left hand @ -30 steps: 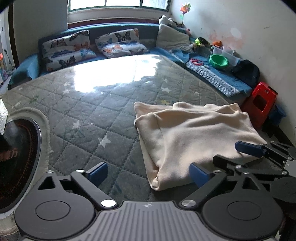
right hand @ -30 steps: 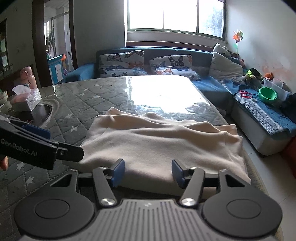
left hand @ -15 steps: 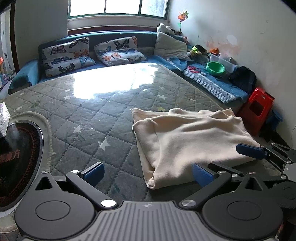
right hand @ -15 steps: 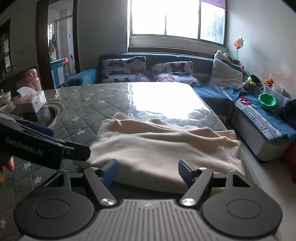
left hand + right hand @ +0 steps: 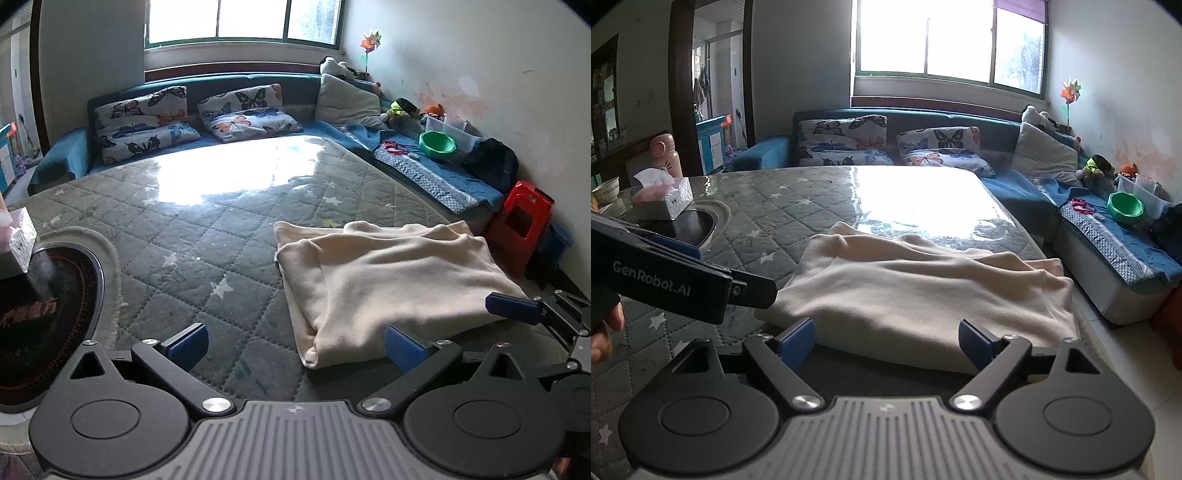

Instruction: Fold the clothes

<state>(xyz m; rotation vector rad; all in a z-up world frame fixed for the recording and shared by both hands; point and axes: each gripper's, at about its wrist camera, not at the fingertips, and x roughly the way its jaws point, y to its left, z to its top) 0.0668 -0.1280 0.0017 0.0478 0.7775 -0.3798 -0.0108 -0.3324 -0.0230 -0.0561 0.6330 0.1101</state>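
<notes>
A folded cream garment (image 5: 388, 280) lies on the quilted grey table cover (image 5: 207, 236) near the table's right front corner; it also shows in the right wrist view (image 5: 923, 291). My left gripper (image 5: 295, 345) is open and empty, just short of the garment's near left corner. My right gripper (image 5: 886, 339) is open and empty, at the garment's near edge. The right gripper's blue finger (image 5: 513, 308) shows at the right of the left wrist view. The left gripper's black body (image 5: 676, 280) shows at the left of the right wrist view.
A round black inset (image 5: 40, 321) and a tissue box (image 5: 663, 197) sit at the table's left. A blue sofa with butterfly cushions (image 5: 846, 144) runs behind. A green bowl (image 5: 437, 144) and a red stool (image 5: 522, 225) are on the right.
Both grippers have pulled back and risen from the garment. The right gripper's jaws have opened wider. The garment lies still.
</notes>
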